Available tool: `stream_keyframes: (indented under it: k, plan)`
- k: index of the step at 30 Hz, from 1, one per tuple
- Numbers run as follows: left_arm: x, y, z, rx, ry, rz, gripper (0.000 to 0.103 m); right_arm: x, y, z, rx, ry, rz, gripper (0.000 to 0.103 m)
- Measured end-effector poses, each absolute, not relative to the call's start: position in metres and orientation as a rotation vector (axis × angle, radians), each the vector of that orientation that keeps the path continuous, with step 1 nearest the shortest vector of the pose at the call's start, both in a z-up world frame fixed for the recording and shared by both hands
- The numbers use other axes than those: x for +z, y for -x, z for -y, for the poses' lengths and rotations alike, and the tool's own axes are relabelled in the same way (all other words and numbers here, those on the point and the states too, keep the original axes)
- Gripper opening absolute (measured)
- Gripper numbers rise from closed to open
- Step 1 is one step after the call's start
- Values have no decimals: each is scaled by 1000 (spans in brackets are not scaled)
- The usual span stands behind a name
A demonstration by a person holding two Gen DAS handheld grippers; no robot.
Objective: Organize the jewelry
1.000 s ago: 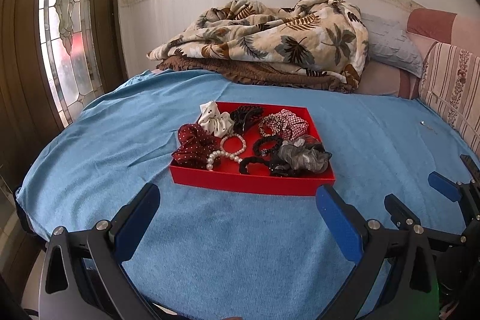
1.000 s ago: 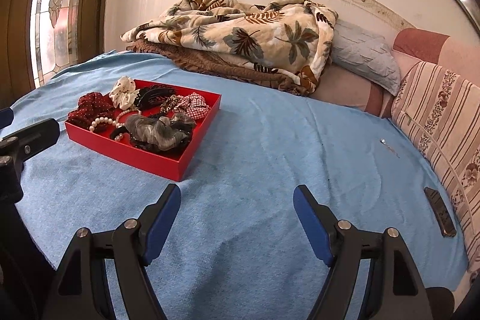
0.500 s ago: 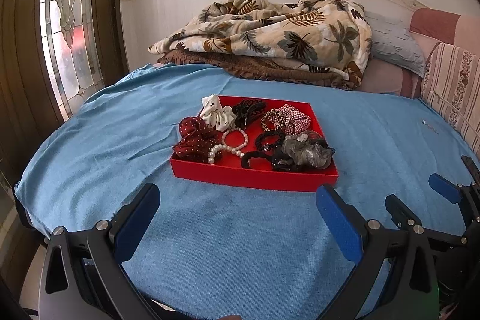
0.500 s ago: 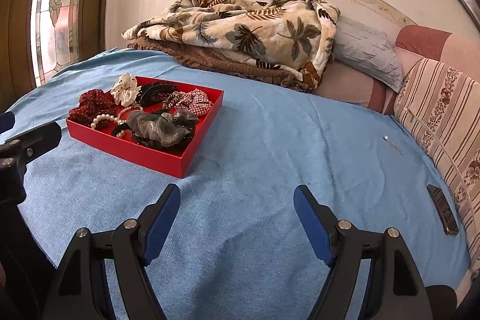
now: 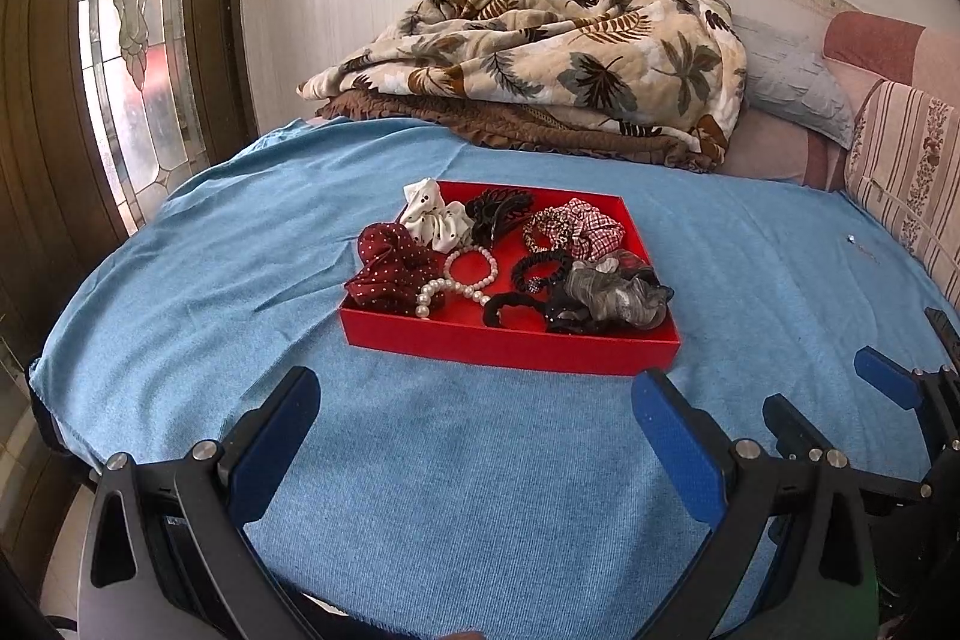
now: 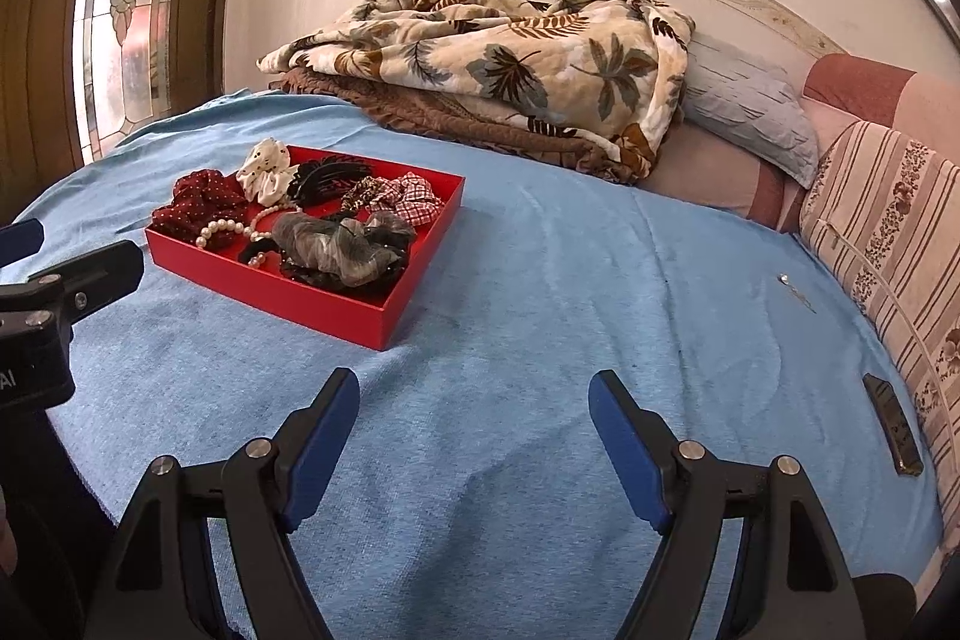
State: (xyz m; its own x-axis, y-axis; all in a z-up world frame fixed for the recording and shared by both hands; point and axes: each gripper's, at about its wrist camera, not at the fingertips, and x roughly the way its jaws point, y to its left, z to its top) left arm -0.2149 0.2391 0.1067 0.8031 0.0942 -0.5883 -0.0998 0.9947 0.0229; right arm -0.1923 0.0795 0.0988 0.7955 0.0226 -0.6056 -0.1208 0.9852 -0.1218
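Note:
A red tray (image 5: 510, 343) sits on the blue bedspread (image 5: 450, 490). It holds a dark red dotted scrunchie (image 5: 393, 268), a white scrunchie (image 5: 435, 220), a pearl bracelet (image 5: 471, 268), a black claw clip (image 5: 498, 214), a checked scrunchie (image 5: 591, 232), black hair ties (image 5: 540, 271) and a grey scrunchie (image 5: 618, 295). My left gripper (image 5: 474, 400) is open and empty, short of the tray's near wall. My right gripper (image 6: 474, 406) is open and empty, over bare bedspread to the right of the tray (image 6: 336, 307). The right gripper also shows at the right edge of the left wrist view (image 5: 834, 394).
A folded leaf-print blanket (image 5: 540, 64) and pillows (image 6: 744, 112) lie at the back of the bed. A striped cushion (image 6: 888, 232) lines the right side. A dark flat object (image 6: 892, 424) and a small metal piece (image 6: 795, 289) lie near it. A door with glass panes (image 5: 120, 40) stands at left.
Both grippers have drawn back and risen a little, so the tray sits farther off and higher in both views. Both stay open and empty.

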Motion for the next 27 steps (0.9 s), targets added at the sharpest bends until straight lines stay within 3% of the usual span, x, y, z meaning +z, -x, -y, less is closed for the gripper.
stream_keyframes:
  k: [27]
  plan:
    - [102, 213, -243, 113, 22, -654, 103, 97, 194, -85, 91, 152, -655, 85]
